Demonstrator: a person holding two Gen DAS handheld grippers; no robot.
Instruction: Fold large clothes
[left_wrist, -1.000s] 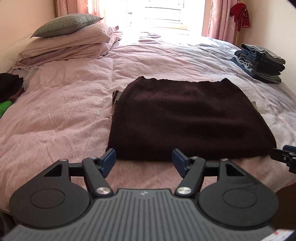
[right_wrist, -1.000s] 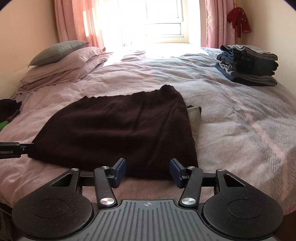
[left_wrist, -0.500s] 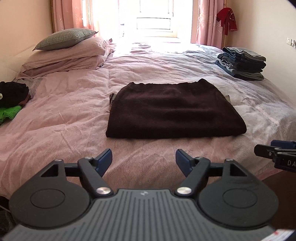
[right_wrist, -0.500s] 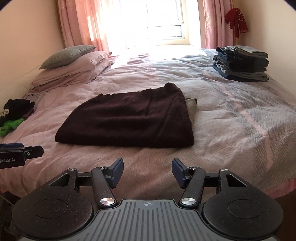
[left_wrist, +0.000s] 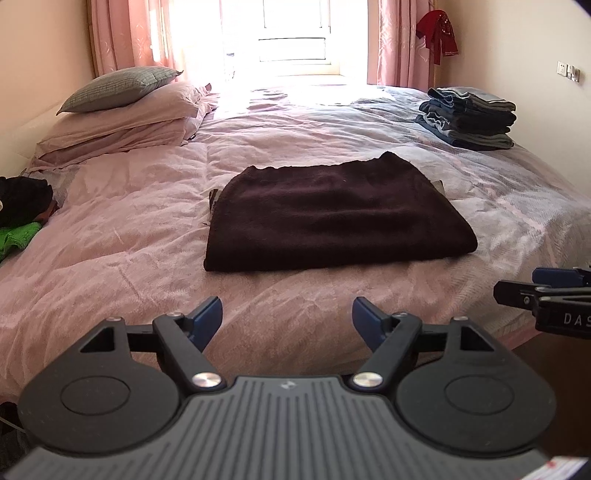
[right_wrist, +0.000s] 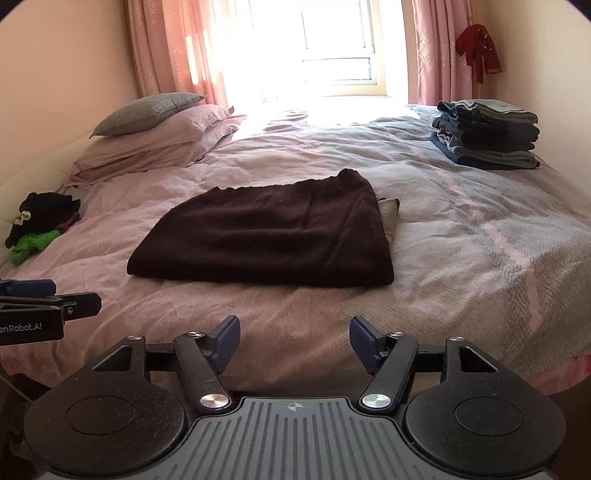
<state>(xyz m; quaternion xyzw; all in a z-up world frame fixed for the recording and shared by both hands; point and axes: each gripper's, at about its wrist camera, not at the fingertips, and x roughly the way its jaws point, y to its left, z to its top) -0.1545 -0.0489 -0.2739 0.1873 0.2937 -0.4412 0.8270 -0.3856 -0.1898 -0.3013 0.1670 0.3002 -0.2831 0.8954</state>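
Bed (left_wrist: 140, 236): dark sweater (left_wrist: 332, 218) lies folded mid-bed, well short of the jeans pile (left_wrist: 469, 118). Left tongs (left_wrist: 287, 318) and right tongs (right_wrist: 293, 341) both empty, jaws opening wide, clear of the sweater. Risk: grey layer under the sweater's far side could slip out when lifted. Only right view shows the black-and-green heap (right_wrist: 40, 225) whole.

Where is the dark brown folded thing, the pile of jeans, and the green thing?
dark brown folded garment (left_wrist: 332, 218), left wrist view, middle of its top face.
pile of jeans (right_wrist: 487, 134), right wrist view, front of the stack.
green cloth (right_wrist: 35, 242), right wrist view, its middle.
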